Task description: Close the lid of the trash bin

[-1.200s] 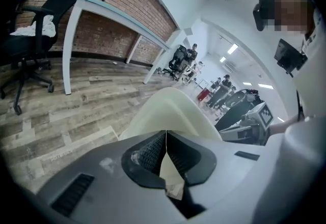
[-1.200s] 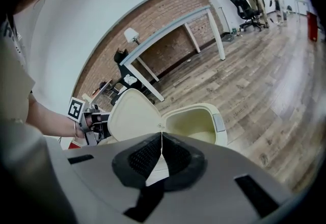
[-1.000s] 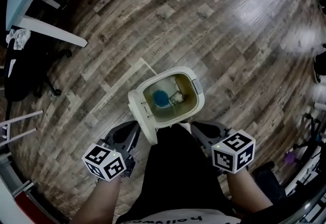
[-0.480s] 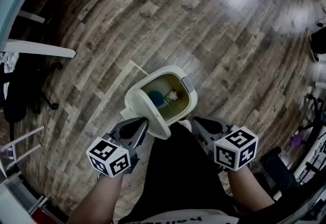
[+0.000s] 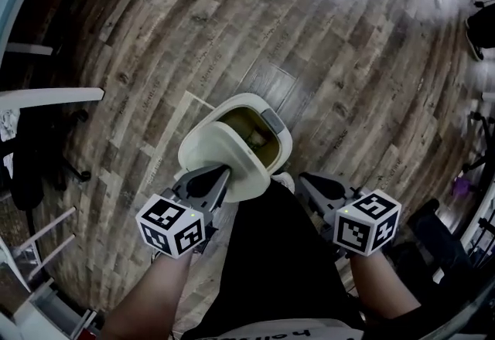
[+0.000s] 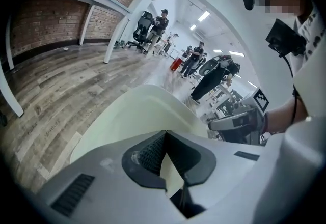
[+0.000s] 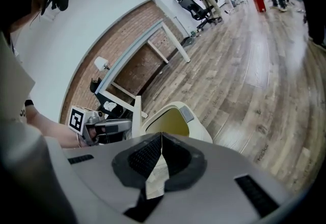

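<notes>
Noted cream trash bin [image 5: 277, 151] standing on plank floor [image 5: 348, 60] just ahead of the person's legs, lid [image 5: 220, 154] tilted partway over the opening. Found left gripper [image 5: 223, 171] with jaws pressed together on nothing, tips apparently touching the lid's outer face. Found right gripper [image 5: 303, 177] likewise closed and empty, just beside the bin, not touching.

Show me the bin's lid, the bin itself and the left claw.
lid [image 5: 220, 157], head view, middle of its cream surface
trash bin [image 5: 272, 120], head view, grey rim latch
left claw [image 5: 223, 171], head view, between its closed tips
</notes>
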Motion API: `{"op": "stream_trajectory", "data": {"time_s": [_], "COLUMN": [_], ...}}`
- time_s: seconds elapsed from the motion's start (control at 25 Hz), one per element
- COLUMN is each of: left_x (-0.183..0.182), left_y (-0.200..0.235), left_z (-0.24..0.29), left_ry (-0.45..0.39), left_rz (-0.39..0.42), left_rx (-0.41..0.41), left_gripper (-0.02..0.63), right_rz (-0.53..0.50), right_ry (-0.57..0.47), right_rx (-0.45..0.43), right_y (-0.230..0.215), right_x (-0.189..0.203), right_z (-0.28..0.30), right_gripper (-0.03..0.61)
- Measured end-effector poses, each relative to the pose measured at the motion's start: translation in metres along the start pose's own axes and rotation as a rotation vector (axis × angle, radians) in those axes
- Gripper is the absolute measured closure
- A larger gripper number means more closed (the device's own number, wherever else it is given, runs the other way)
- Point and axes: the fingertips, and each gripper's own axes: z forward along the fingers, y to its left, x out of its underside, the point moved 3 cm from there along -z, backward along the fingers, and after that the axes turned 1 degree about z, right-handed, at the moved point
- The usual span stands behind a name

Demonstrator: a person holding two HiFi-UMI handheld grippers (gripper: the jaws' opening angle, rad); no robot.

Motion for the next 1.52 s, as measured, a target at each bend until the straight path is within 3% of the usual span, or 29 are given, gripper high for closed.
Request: {"op": "stream_trajectory", "data": {"time_s": [0.44, 1.04, 1.24, 1.52], "left_x": [0.002, 0.01, 0.012, 0.01], "left_y": [0.008, 0.022, 0.028, 0.029], "left_z": [0.043, 0.076, 0.09, 0.109], "left_ry": [0.119, 0.213, 0.262, 0.304], "left_rz": [0.035, 0.033, 0.06, 0.063], "left_rx": [0.026, 0.036, 0.052, 0.092], "left_gripper": [0.606, 0.606, 0.606, 0.606], "right_rz": [0.08, 0.196, 0.099, 0.135], "right_ry": [-0.006, -0.015, 0.021, -0.007], "right_rx": [0.031, 0.053, 0.089, 0.092], "right_y": [-0.029, -0.053, -0.057, -0.06], "right_x": [0.023, 0.045, 0.048, 0.05], "right_z": [-0.01, -0.013, -0.009, -0.007], "right_gripper": [0.568, 0.569, 0.569, 0.569]}}
